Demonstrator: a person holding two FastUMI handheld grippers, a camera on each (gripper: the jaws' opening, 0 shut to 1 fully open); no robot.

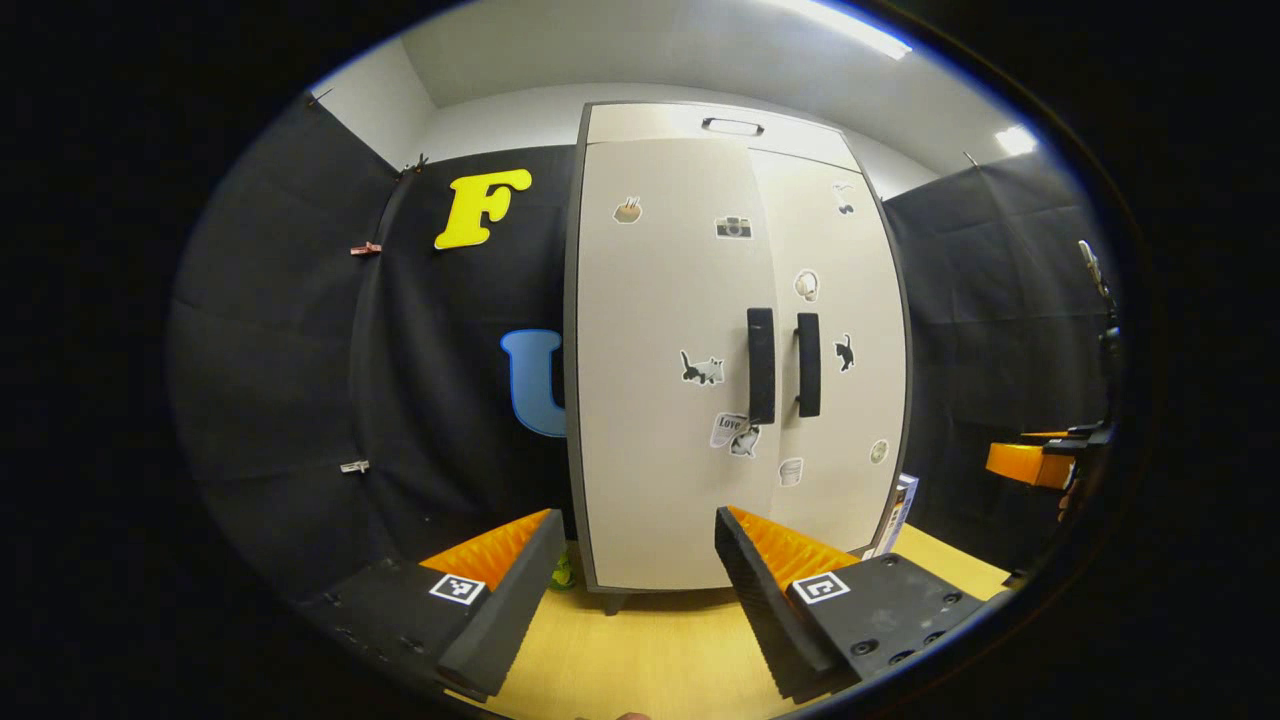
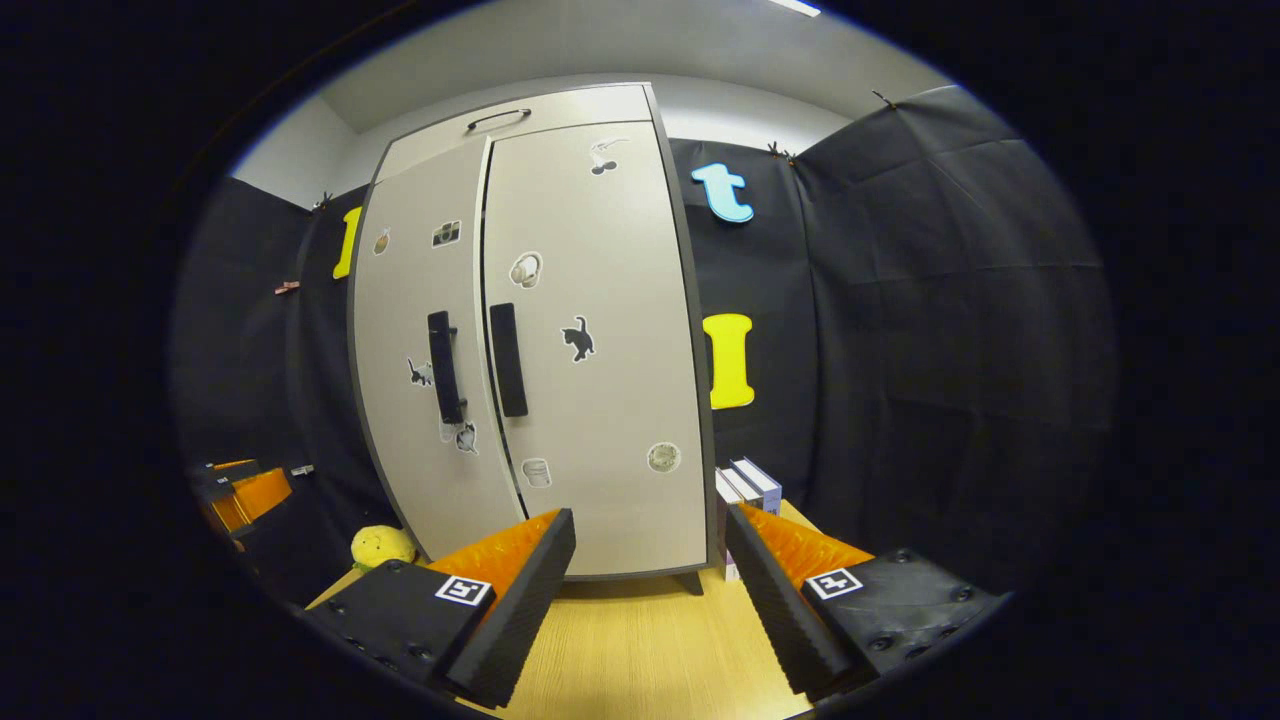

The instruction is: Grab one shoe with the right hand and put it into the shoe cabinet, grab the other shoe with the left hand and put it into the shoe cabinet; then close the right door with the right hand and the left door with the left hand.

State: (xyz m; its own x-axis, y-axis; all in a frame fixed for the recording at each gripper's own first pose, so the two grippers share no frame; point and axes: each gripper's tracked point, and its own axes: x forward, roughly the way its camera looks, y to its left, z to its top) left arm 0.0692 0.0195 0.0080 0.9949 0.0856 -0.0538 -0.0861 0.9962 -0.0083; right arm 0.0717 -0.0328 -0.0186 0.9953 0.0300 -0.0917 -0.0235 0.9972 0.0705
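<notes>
The pale shoe cabinet (image 1: pixel 660 300) (image 2: pixel 600 400) stands upright in front of me, with stickers on its doors. Both doors look shut, and the two dark handles (image 1: pixel 760 365) (image 2: pixel 508 360) sit side by side at the middle seam. In the left gripper view, my left gripper (image 1: pixel 638 522) is open and holds nothing, a short way before the left door's lower part. In the right gripper view, my right gripper (image 2: pixel 650 515) is open and holds nothing, before the right door's lower edge. The right gripper (image 1: pixel 1040 462) also appears far right in the left gripper view, and the left gripper (image 2: pixel 240 495) far left in the right gripper view.
The cabinet stands on a light wooden surface (image 1: pixel 650 650). A yellow soft toy (image 2: pixel 382 545) lies at the cabinet's left foot. Some boxes or books (image 2: pixel 750 485) stand against its right side. Black cloth walls close in the booth on both sides.
</notes>
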